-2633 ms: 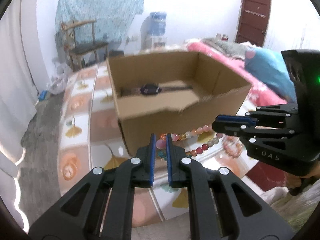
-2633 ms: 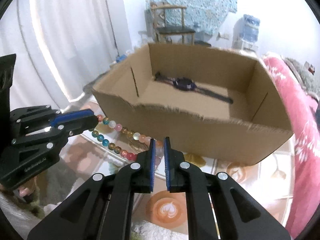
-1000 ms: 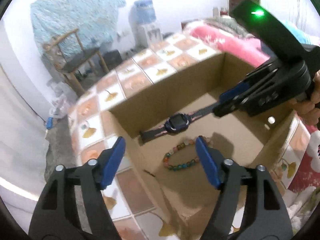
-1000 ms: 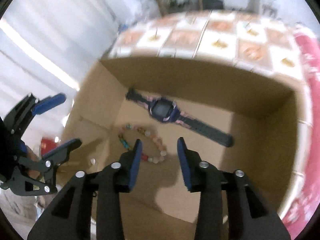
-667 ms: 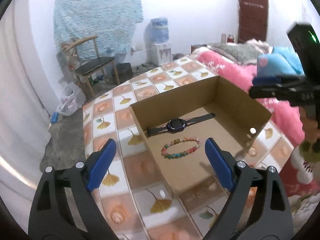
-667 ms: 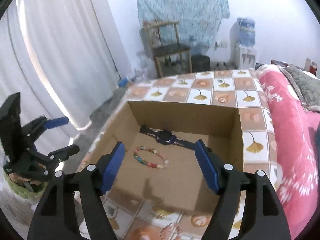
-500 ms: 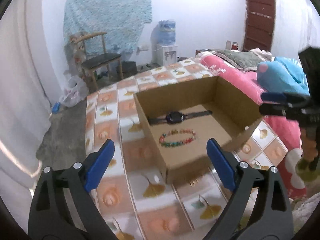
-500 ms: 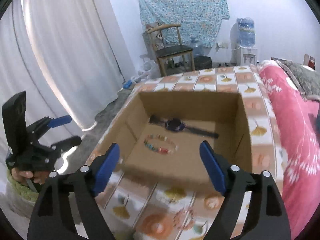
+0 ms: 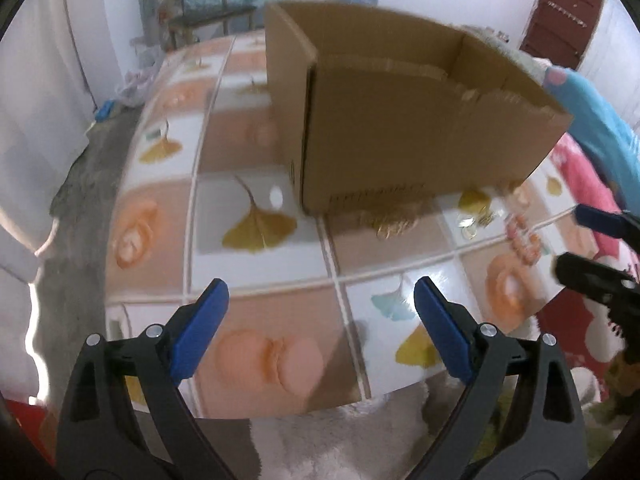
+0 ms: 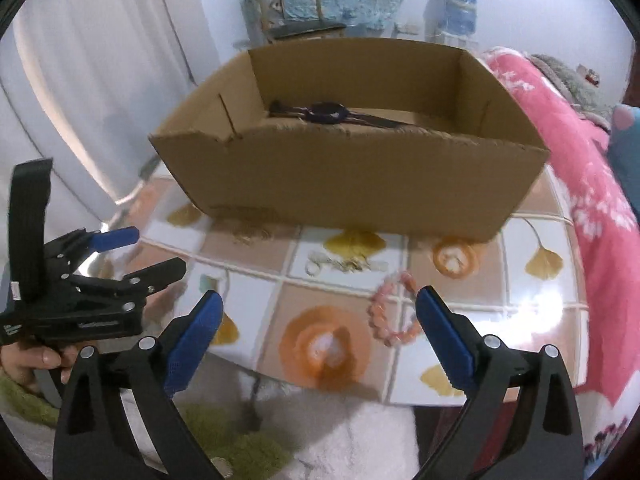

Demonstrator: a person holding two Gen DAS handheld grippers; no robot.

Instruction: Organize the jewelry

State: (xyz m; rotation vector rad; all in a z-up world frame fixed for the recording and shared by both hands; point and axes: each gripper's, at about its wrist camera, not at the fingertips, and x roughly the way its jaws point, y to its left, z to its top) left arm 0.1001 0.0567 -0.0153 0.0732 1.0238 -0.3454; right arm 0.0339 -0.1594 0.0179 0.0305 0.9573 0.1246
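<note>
Nearest to us, our right gripper (image 10: pixel 318 320) has its jaws spread wide and holds nothing; our left gripper (image 9: pixel 316 312) is just as wide apart and also empty. The pink bead bracelet (image 10: pixel 394 308) lies flat on the tiled table (image 10: pixel 536 312), just beyond the right gripper and slightly toward its right finger, almost inside the line of the jaws. In the left view the same bracelet sits far off to the right, so we judge the right hand clearly the nearer one for the next pick. As a closed loop it has no strong long axis; its near arc faces us, and that is probably the part to pinch.

A little farther on, between the bracelet and the box, lies 1 tangle of gold chain (image 10: pixel 346 264), running roughly left to right across our view. More goldish chain shows against the foot of the cardboard box (image 10: pixel 352 176), toward its left end; blur keeps us from saying whether that is 1 piece or several.

Farthest, inside the box, we see 1 dark watch (image 10: pixel 326 112) lying lengthwise along the back wall. The near wall hides the rest of the box floor.

Count: 2 grippers, 1 bracelet on the table, 1 box, 1 watch.
</note>
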